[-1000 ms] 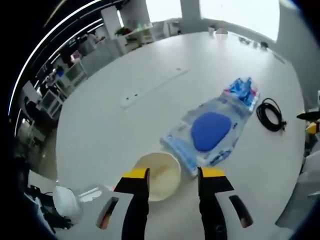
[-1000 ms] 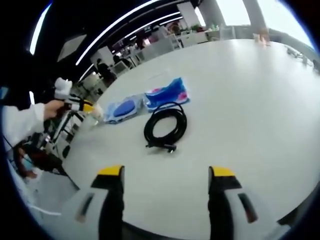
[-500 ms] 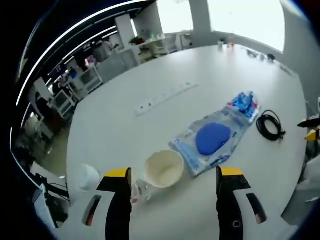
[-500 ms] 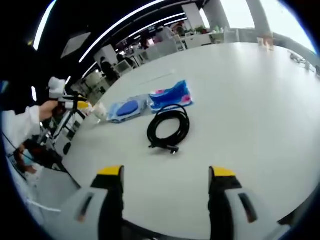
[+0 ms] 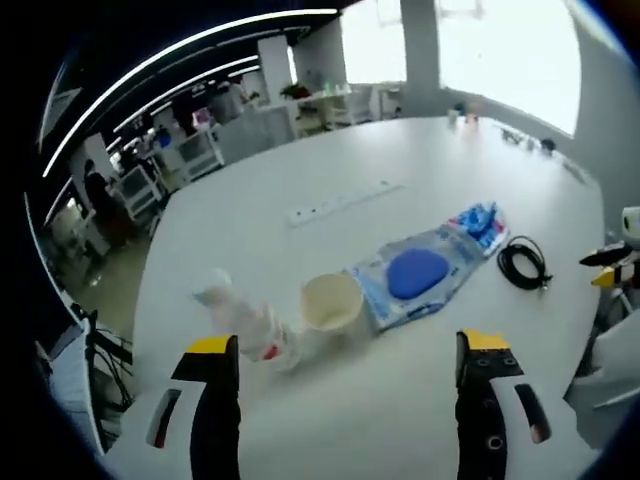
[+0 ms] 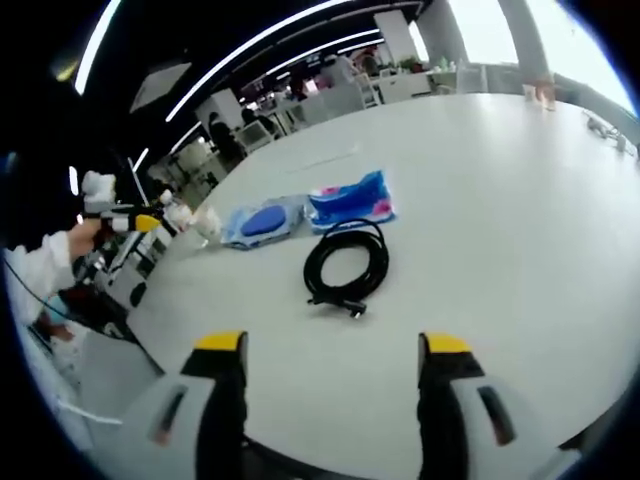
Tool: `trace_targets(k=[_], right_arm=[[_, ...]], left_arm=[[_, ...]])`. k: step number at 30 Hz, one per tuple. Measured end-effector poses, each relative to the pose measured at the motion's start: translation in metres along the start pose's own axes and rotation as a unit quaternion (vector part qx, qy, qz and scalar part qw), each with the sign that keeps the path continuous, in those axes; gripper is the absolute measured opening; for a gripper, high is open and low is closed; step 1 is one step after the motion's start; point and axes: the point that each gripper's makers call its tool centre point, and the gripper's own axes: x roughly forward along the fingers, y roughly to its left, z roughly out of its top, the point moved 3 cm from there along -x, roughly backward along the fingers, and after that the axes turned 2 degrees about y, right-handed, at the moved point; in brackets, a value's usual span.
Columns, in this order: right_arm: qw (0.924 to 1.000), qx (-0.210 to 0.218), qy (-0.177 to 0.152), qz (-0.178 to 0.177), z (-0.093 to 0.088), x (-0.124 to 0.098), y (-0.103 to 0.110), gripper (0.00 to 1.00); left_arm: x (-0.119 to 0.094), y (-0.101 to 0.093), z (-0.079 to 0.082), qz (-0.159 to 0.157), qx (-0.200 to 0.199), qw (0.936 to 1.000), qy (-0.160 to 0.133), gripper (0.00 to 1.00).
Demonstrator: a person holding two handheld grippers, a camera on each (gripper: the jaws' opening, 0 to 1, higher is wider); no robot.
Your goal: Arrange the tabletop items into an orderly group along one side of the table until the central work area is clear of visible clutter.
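White and round, the surface (image 5: 330, 160) carries, near its close edge, a toppled plastic bottle (image 5: 243, 318), a cream bowl (image 5: 331, 302), a blue-pad packet (image 5: 415, 277) and a black coiled cable (image 5: 522, 265). Left hand-held gripper (image 5: 349, 352) and right hand-held gripper (image 6: 331, 351) both gape wide, empty.

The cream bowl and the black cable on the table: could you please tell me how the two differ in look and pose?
The cream bowl is a pale, round, open vessel lying tipped, its mouth facing the left gripper view; the black cable is a dark, thin cord wound into a flat loose coil. The bowl touches the clear packet with the blue pad; the cable lies apart, just past the blue and pink packet. Both rest on the white table, held by neither gripper.
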Motion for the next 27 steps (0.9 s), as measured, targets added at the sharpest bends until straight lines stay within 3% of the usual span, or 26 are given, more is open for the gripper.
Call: trace_targets(k=[7, 10, 27], right_arm=[[1.0000, -0.009, -0.001, -0.001, 0.000, -0.007, -0.002, 0.72], [0.9999, -0.012, -0.002, -0.002, 0.000, -0.010, -0.004, 0.73], [0.9989, -0.047, -0.008, 0.002, 0.007, -0.016, 0.009, 0.76]], left_arm=[[-0.019, 0.006, -0.019, 0.007, -0.037, 0.9992, -0.014, 0.86], [-0.028, 0.012, -0.028, 0.018, -0.058, 0.9978, -0.025, 0.95], [-0.061, 0.013, -0.077, -0.014, -0.104, 0.9936, -0.043, 0.97]])
